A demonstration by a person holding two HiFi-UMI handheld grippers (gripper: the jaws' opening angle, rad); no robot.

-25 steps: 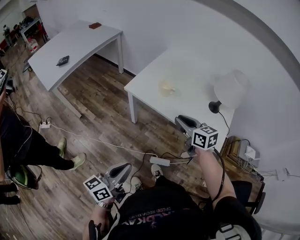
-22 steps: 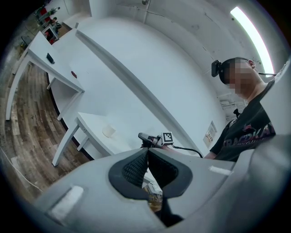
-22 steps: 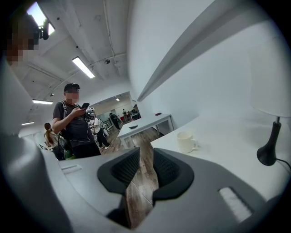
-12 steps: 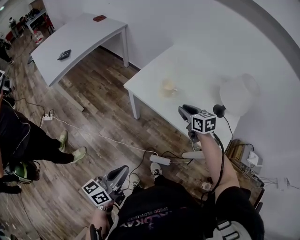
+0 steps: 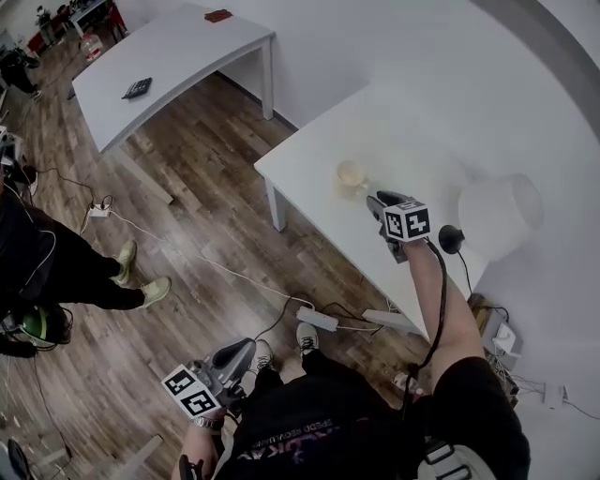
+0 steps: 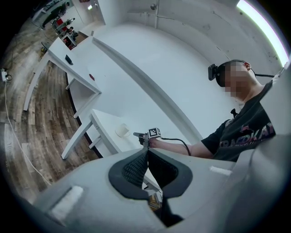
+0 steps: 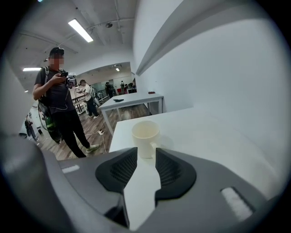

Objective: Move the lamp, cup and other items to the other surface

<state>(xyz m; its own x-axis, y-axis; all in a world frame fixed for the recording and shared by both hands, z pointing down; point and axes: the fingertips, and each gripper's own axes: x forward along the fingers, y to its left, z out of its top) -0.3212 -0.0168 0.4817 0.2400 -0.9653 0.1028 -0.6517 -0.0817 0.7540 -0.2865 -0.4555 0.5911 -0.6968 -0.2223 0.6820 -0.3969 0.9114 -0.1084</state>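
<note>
A cream cup (image 5: 352, 174) stands on the near white table (image 5: 412, 122), its handle turned toward my right gripper (image 5: 378, 201). In the right gripper view the cup (image 7: 145, 135) sits just beyond the fingertips of the right gripper (image 7: 145, 153); its jaws are opening, with only bare tabletop between them. A lamp with a white shade (image 5: 500, 216) and a black base (image 5: 452, 238) stands to the right of that arm. My left gripper (image 5: 242, 351) hangs low over the floor, shut and empty; its own view shows the cup (image 6: 121, 130) far off.
A second white table (image 5: 178, 56) stands at the far left with a black calculator (image 5: 137, 88) and a small red-brown item (image 5: 217, 15) on it. Cables and a power strip (image 5: 321, 320) lie on the wood floor. A person (image 5: 56, 272) stands at the left.
My right gripper has moved forward from the table's near edge to just short of the cup. The left gripper has stayed low near my body.
</note>
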